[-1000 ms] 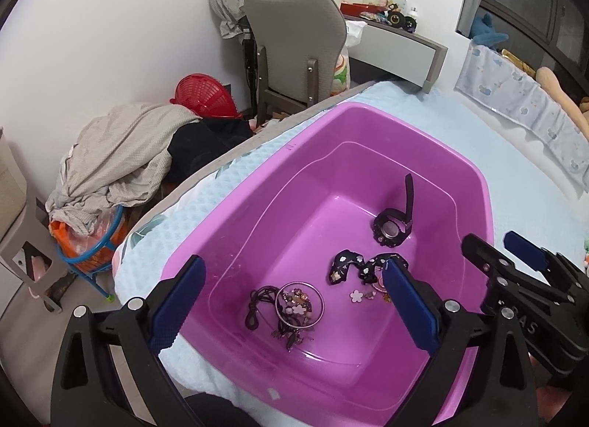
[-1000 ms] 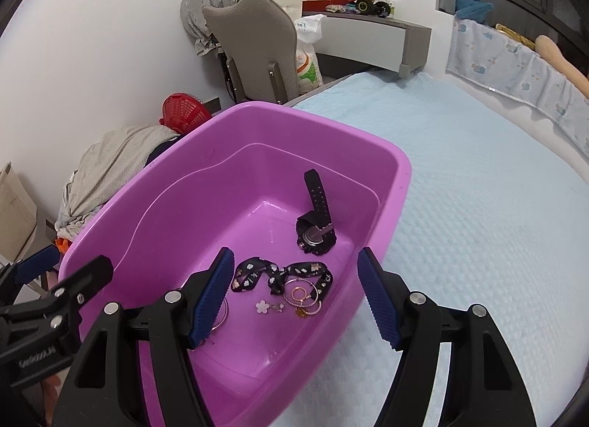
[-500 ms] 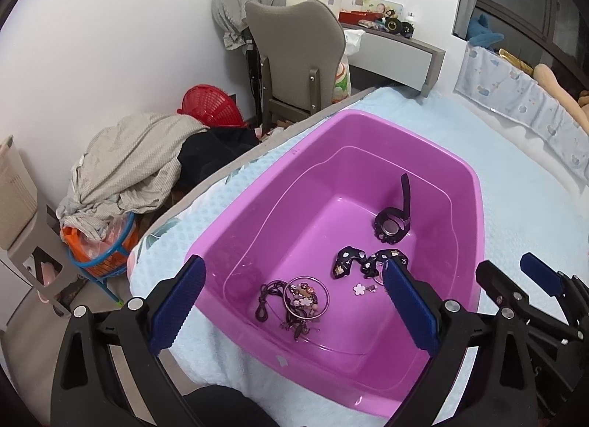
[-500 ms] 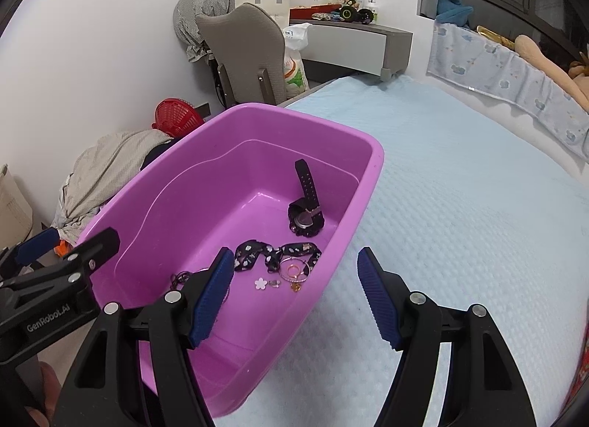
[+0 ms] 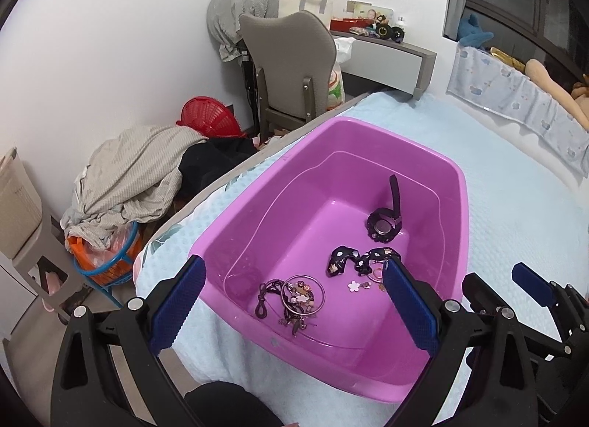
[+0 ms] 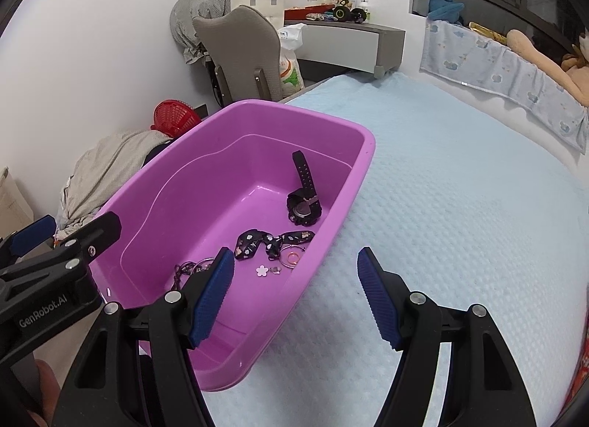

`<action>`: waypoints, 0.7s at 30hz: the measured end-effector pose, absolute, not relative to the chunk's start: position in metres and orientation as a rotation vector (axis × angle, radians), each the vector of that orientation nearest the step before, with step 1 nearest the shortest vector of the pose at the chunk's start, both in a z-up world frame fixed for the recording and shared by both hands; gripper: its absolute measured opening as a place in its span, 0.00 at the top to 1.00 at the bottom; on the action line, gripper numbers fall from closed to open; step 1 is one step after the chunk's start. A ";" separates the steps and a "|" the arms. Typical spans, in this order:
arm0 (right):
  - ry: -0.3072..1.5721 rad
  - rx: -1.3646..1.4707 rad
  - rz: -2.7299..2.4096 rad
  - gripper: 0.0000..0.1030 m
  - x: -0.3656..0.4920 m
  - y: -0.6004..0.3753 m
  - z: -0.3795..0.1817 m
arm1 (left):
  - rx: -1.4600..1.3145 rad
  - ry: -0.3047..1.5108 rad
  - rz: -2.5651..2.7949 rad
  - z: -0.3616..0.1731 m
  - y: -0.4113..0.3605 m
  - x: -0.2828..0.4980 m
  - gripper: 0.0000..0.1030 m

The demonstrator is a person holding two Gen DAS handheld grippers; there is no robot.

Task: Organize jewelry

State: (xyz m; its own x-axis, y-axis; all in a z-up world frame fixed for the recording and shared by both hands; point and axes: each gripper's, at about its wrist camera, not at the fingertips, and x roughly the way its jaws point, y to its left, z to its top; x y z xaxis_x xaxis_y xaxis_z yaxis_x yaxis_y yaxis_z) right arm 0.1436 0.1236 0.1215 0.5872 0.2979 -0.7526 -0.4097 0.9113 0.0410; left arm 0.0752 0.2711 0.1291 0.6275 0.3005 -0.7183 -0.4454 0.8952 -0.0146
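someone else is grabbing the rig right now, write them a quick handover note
Left hand-held gripper: open, empty, above the tub's near end.
Right hand-held gripper: open, empty, over the tub's right rim.
Everything lies loose on the floor of the purple tub, which sits on the blue bed cover: black watch, patterned black ribbon, flower charm, thin ring, bangle with charms and cord.
Done: nothing sorted that I can see.
Left: all of it.

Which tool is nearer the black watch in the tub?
Right, though only slightly. The right tool straddles the tub's rim on the side where the black watch lies; the left tool frames the bangle end.
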 end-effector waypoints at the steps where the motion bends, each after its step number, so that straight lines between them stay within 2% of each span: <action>1: 0.847 -0.141 0.412 0.35 0.143 0.123 0.122 | -0.198 0.784 0.429 0.130 0.270 0.075 0.08; 21: 0.827 -0.145 0.396 0.35 0.135 0.115 0.128 | -0.199 0.778 0.425 0.134 0.262 0.073 0.08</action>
State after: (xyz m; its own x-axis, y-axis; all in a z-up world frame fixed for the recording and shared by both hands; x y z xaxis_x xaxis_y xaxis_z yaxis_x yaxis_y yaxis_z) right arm 0.1350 0.1154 0.1276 0.6091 0.2857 -0.7398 -0.3971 0.9174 0.0273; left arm 0.0727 0.2616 0.1340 0.6336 0.2962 -0.7147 -0.4409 0.8974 -0.0189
